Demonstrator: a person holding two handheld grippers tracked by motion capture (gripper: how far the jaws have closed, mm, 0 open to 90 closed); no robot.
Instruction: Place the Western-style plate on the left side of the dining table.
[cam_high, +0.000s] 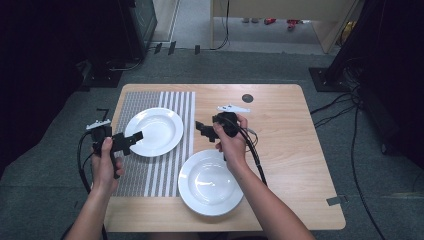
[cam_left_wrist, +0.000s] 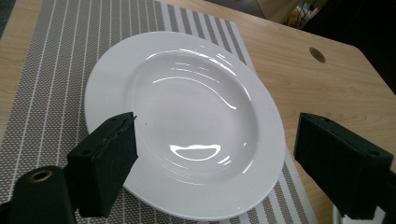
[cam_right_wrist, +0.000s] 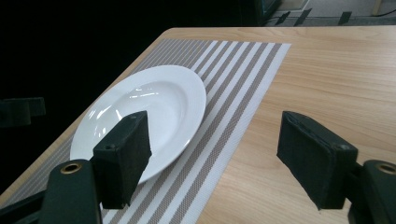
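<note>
Your left gripper hangs over the near-left rim of the far plate, jaws spread wide with nothing between them; in the left gripper view the two black pads stand apart above the plate without touching it. That plate lies flat on the striped placemat, which covers the left part of the wooden table, and your left hand grips the tool over the mat's left edge.

Moving right, your right gripper points left toward the mat's right edge, jaws also apart and empty. In the right gripper view its pads frame bare mat and tabletop, with the far plate lying beyond the left pad. Your right hand sits over the middle of the table, cable trailing down along the forearm.

Just below that hand, the second plate rests near the front edge, its left rim overlapping the mat's right border and the rest on bare wood. The two plates are near each other but not touching.
</note>
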